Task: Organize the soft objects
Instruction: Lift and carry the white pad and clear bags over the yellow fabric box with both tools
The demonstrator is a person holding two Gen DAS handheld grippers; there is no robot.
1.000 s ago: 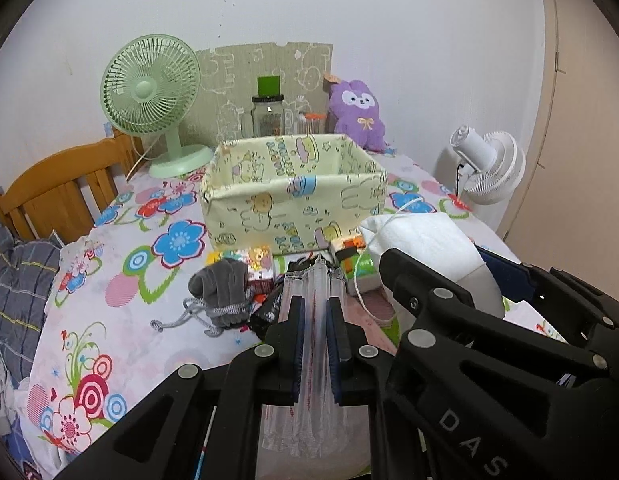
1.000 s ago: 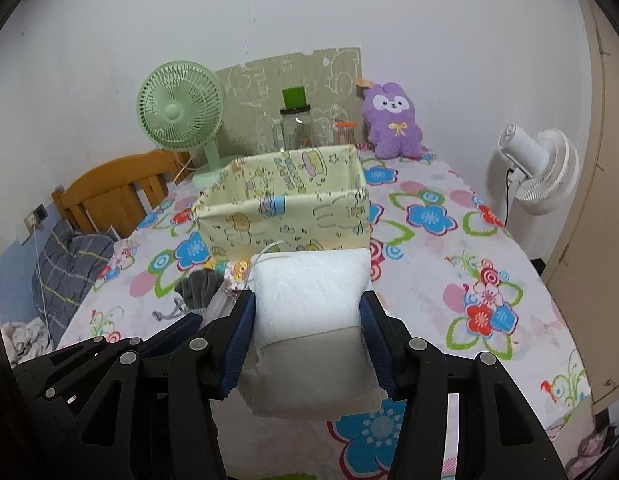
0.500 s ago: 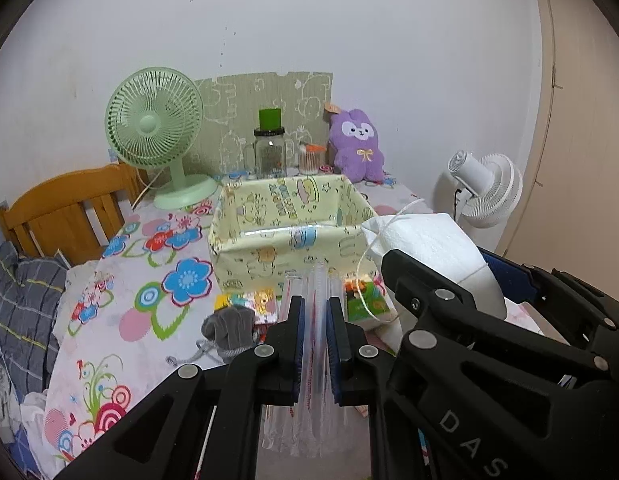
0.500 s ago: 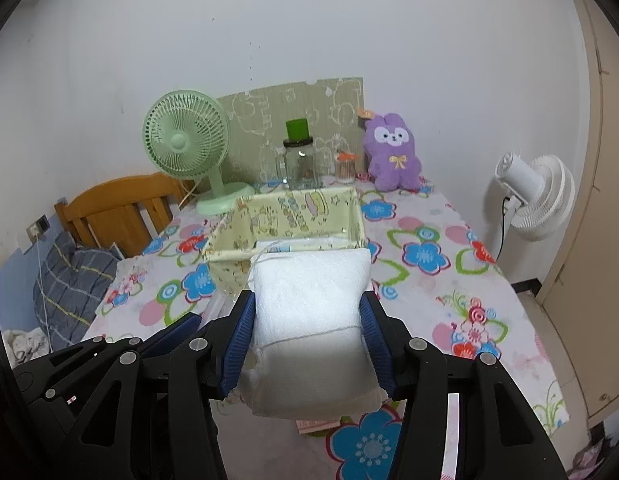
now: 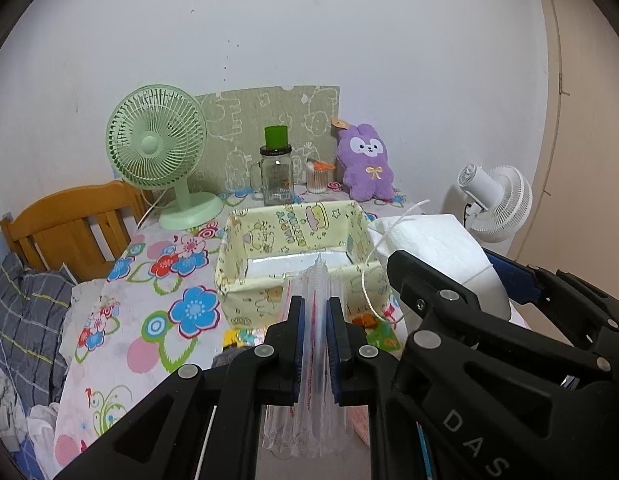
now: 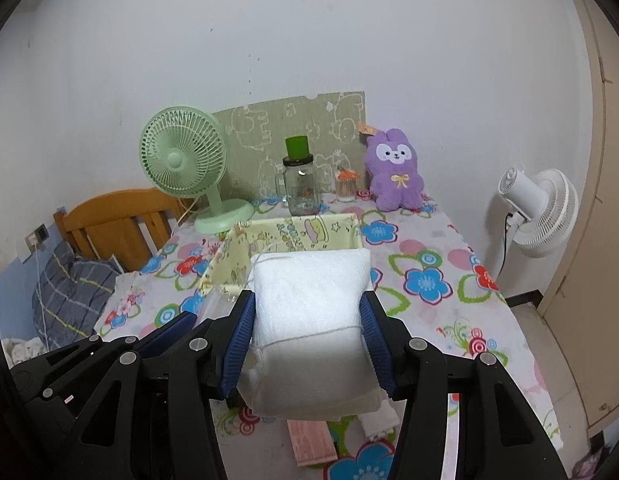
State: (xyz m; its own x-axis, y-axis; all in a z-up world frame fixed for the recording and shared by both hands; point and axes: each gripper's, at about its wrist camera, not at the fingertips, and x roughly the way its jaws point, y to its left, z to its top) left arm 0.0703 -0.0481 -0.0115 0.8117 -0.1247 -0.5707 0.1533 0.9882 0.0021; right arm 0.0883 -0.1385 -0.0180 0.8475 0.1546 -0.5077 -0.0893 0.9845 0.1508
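Observation:
My left gripper point(image 5: 314, 308) is shut on a clear plastic zip bag point(image 5: 315, 360), held above the table just in front of the yellow cartoon fabric box point(image 5: 293, 232). My right gripper point(image 6: 307, 304) is shut on a white foam bundle tied with string point(image 6: 309, 312); the bundle also shows in the left wrist view point(image 5: 429, 248), to the right of the box. The box point(image 6: 301, 232) stands open, with a flat clear thing on its floor. A purple plush bunny point(image 5: 365, 168) sits at the back of the table.
A green desk fan point(image 5: 157, 156), a glass jar with a green lid point(image 5: 276, 176) and a small cup stand behind the box. A white fan point(image 5: 497, 200) stands off the table's right edge. A wooden chair point(image 5: 69, 224) is at left. Small items lie below the grippers.
Both grippers have risen with their loads, so the table and the box sit lower in view and the box's inside now shows. The grey glove has dropped out of the left wrist view.

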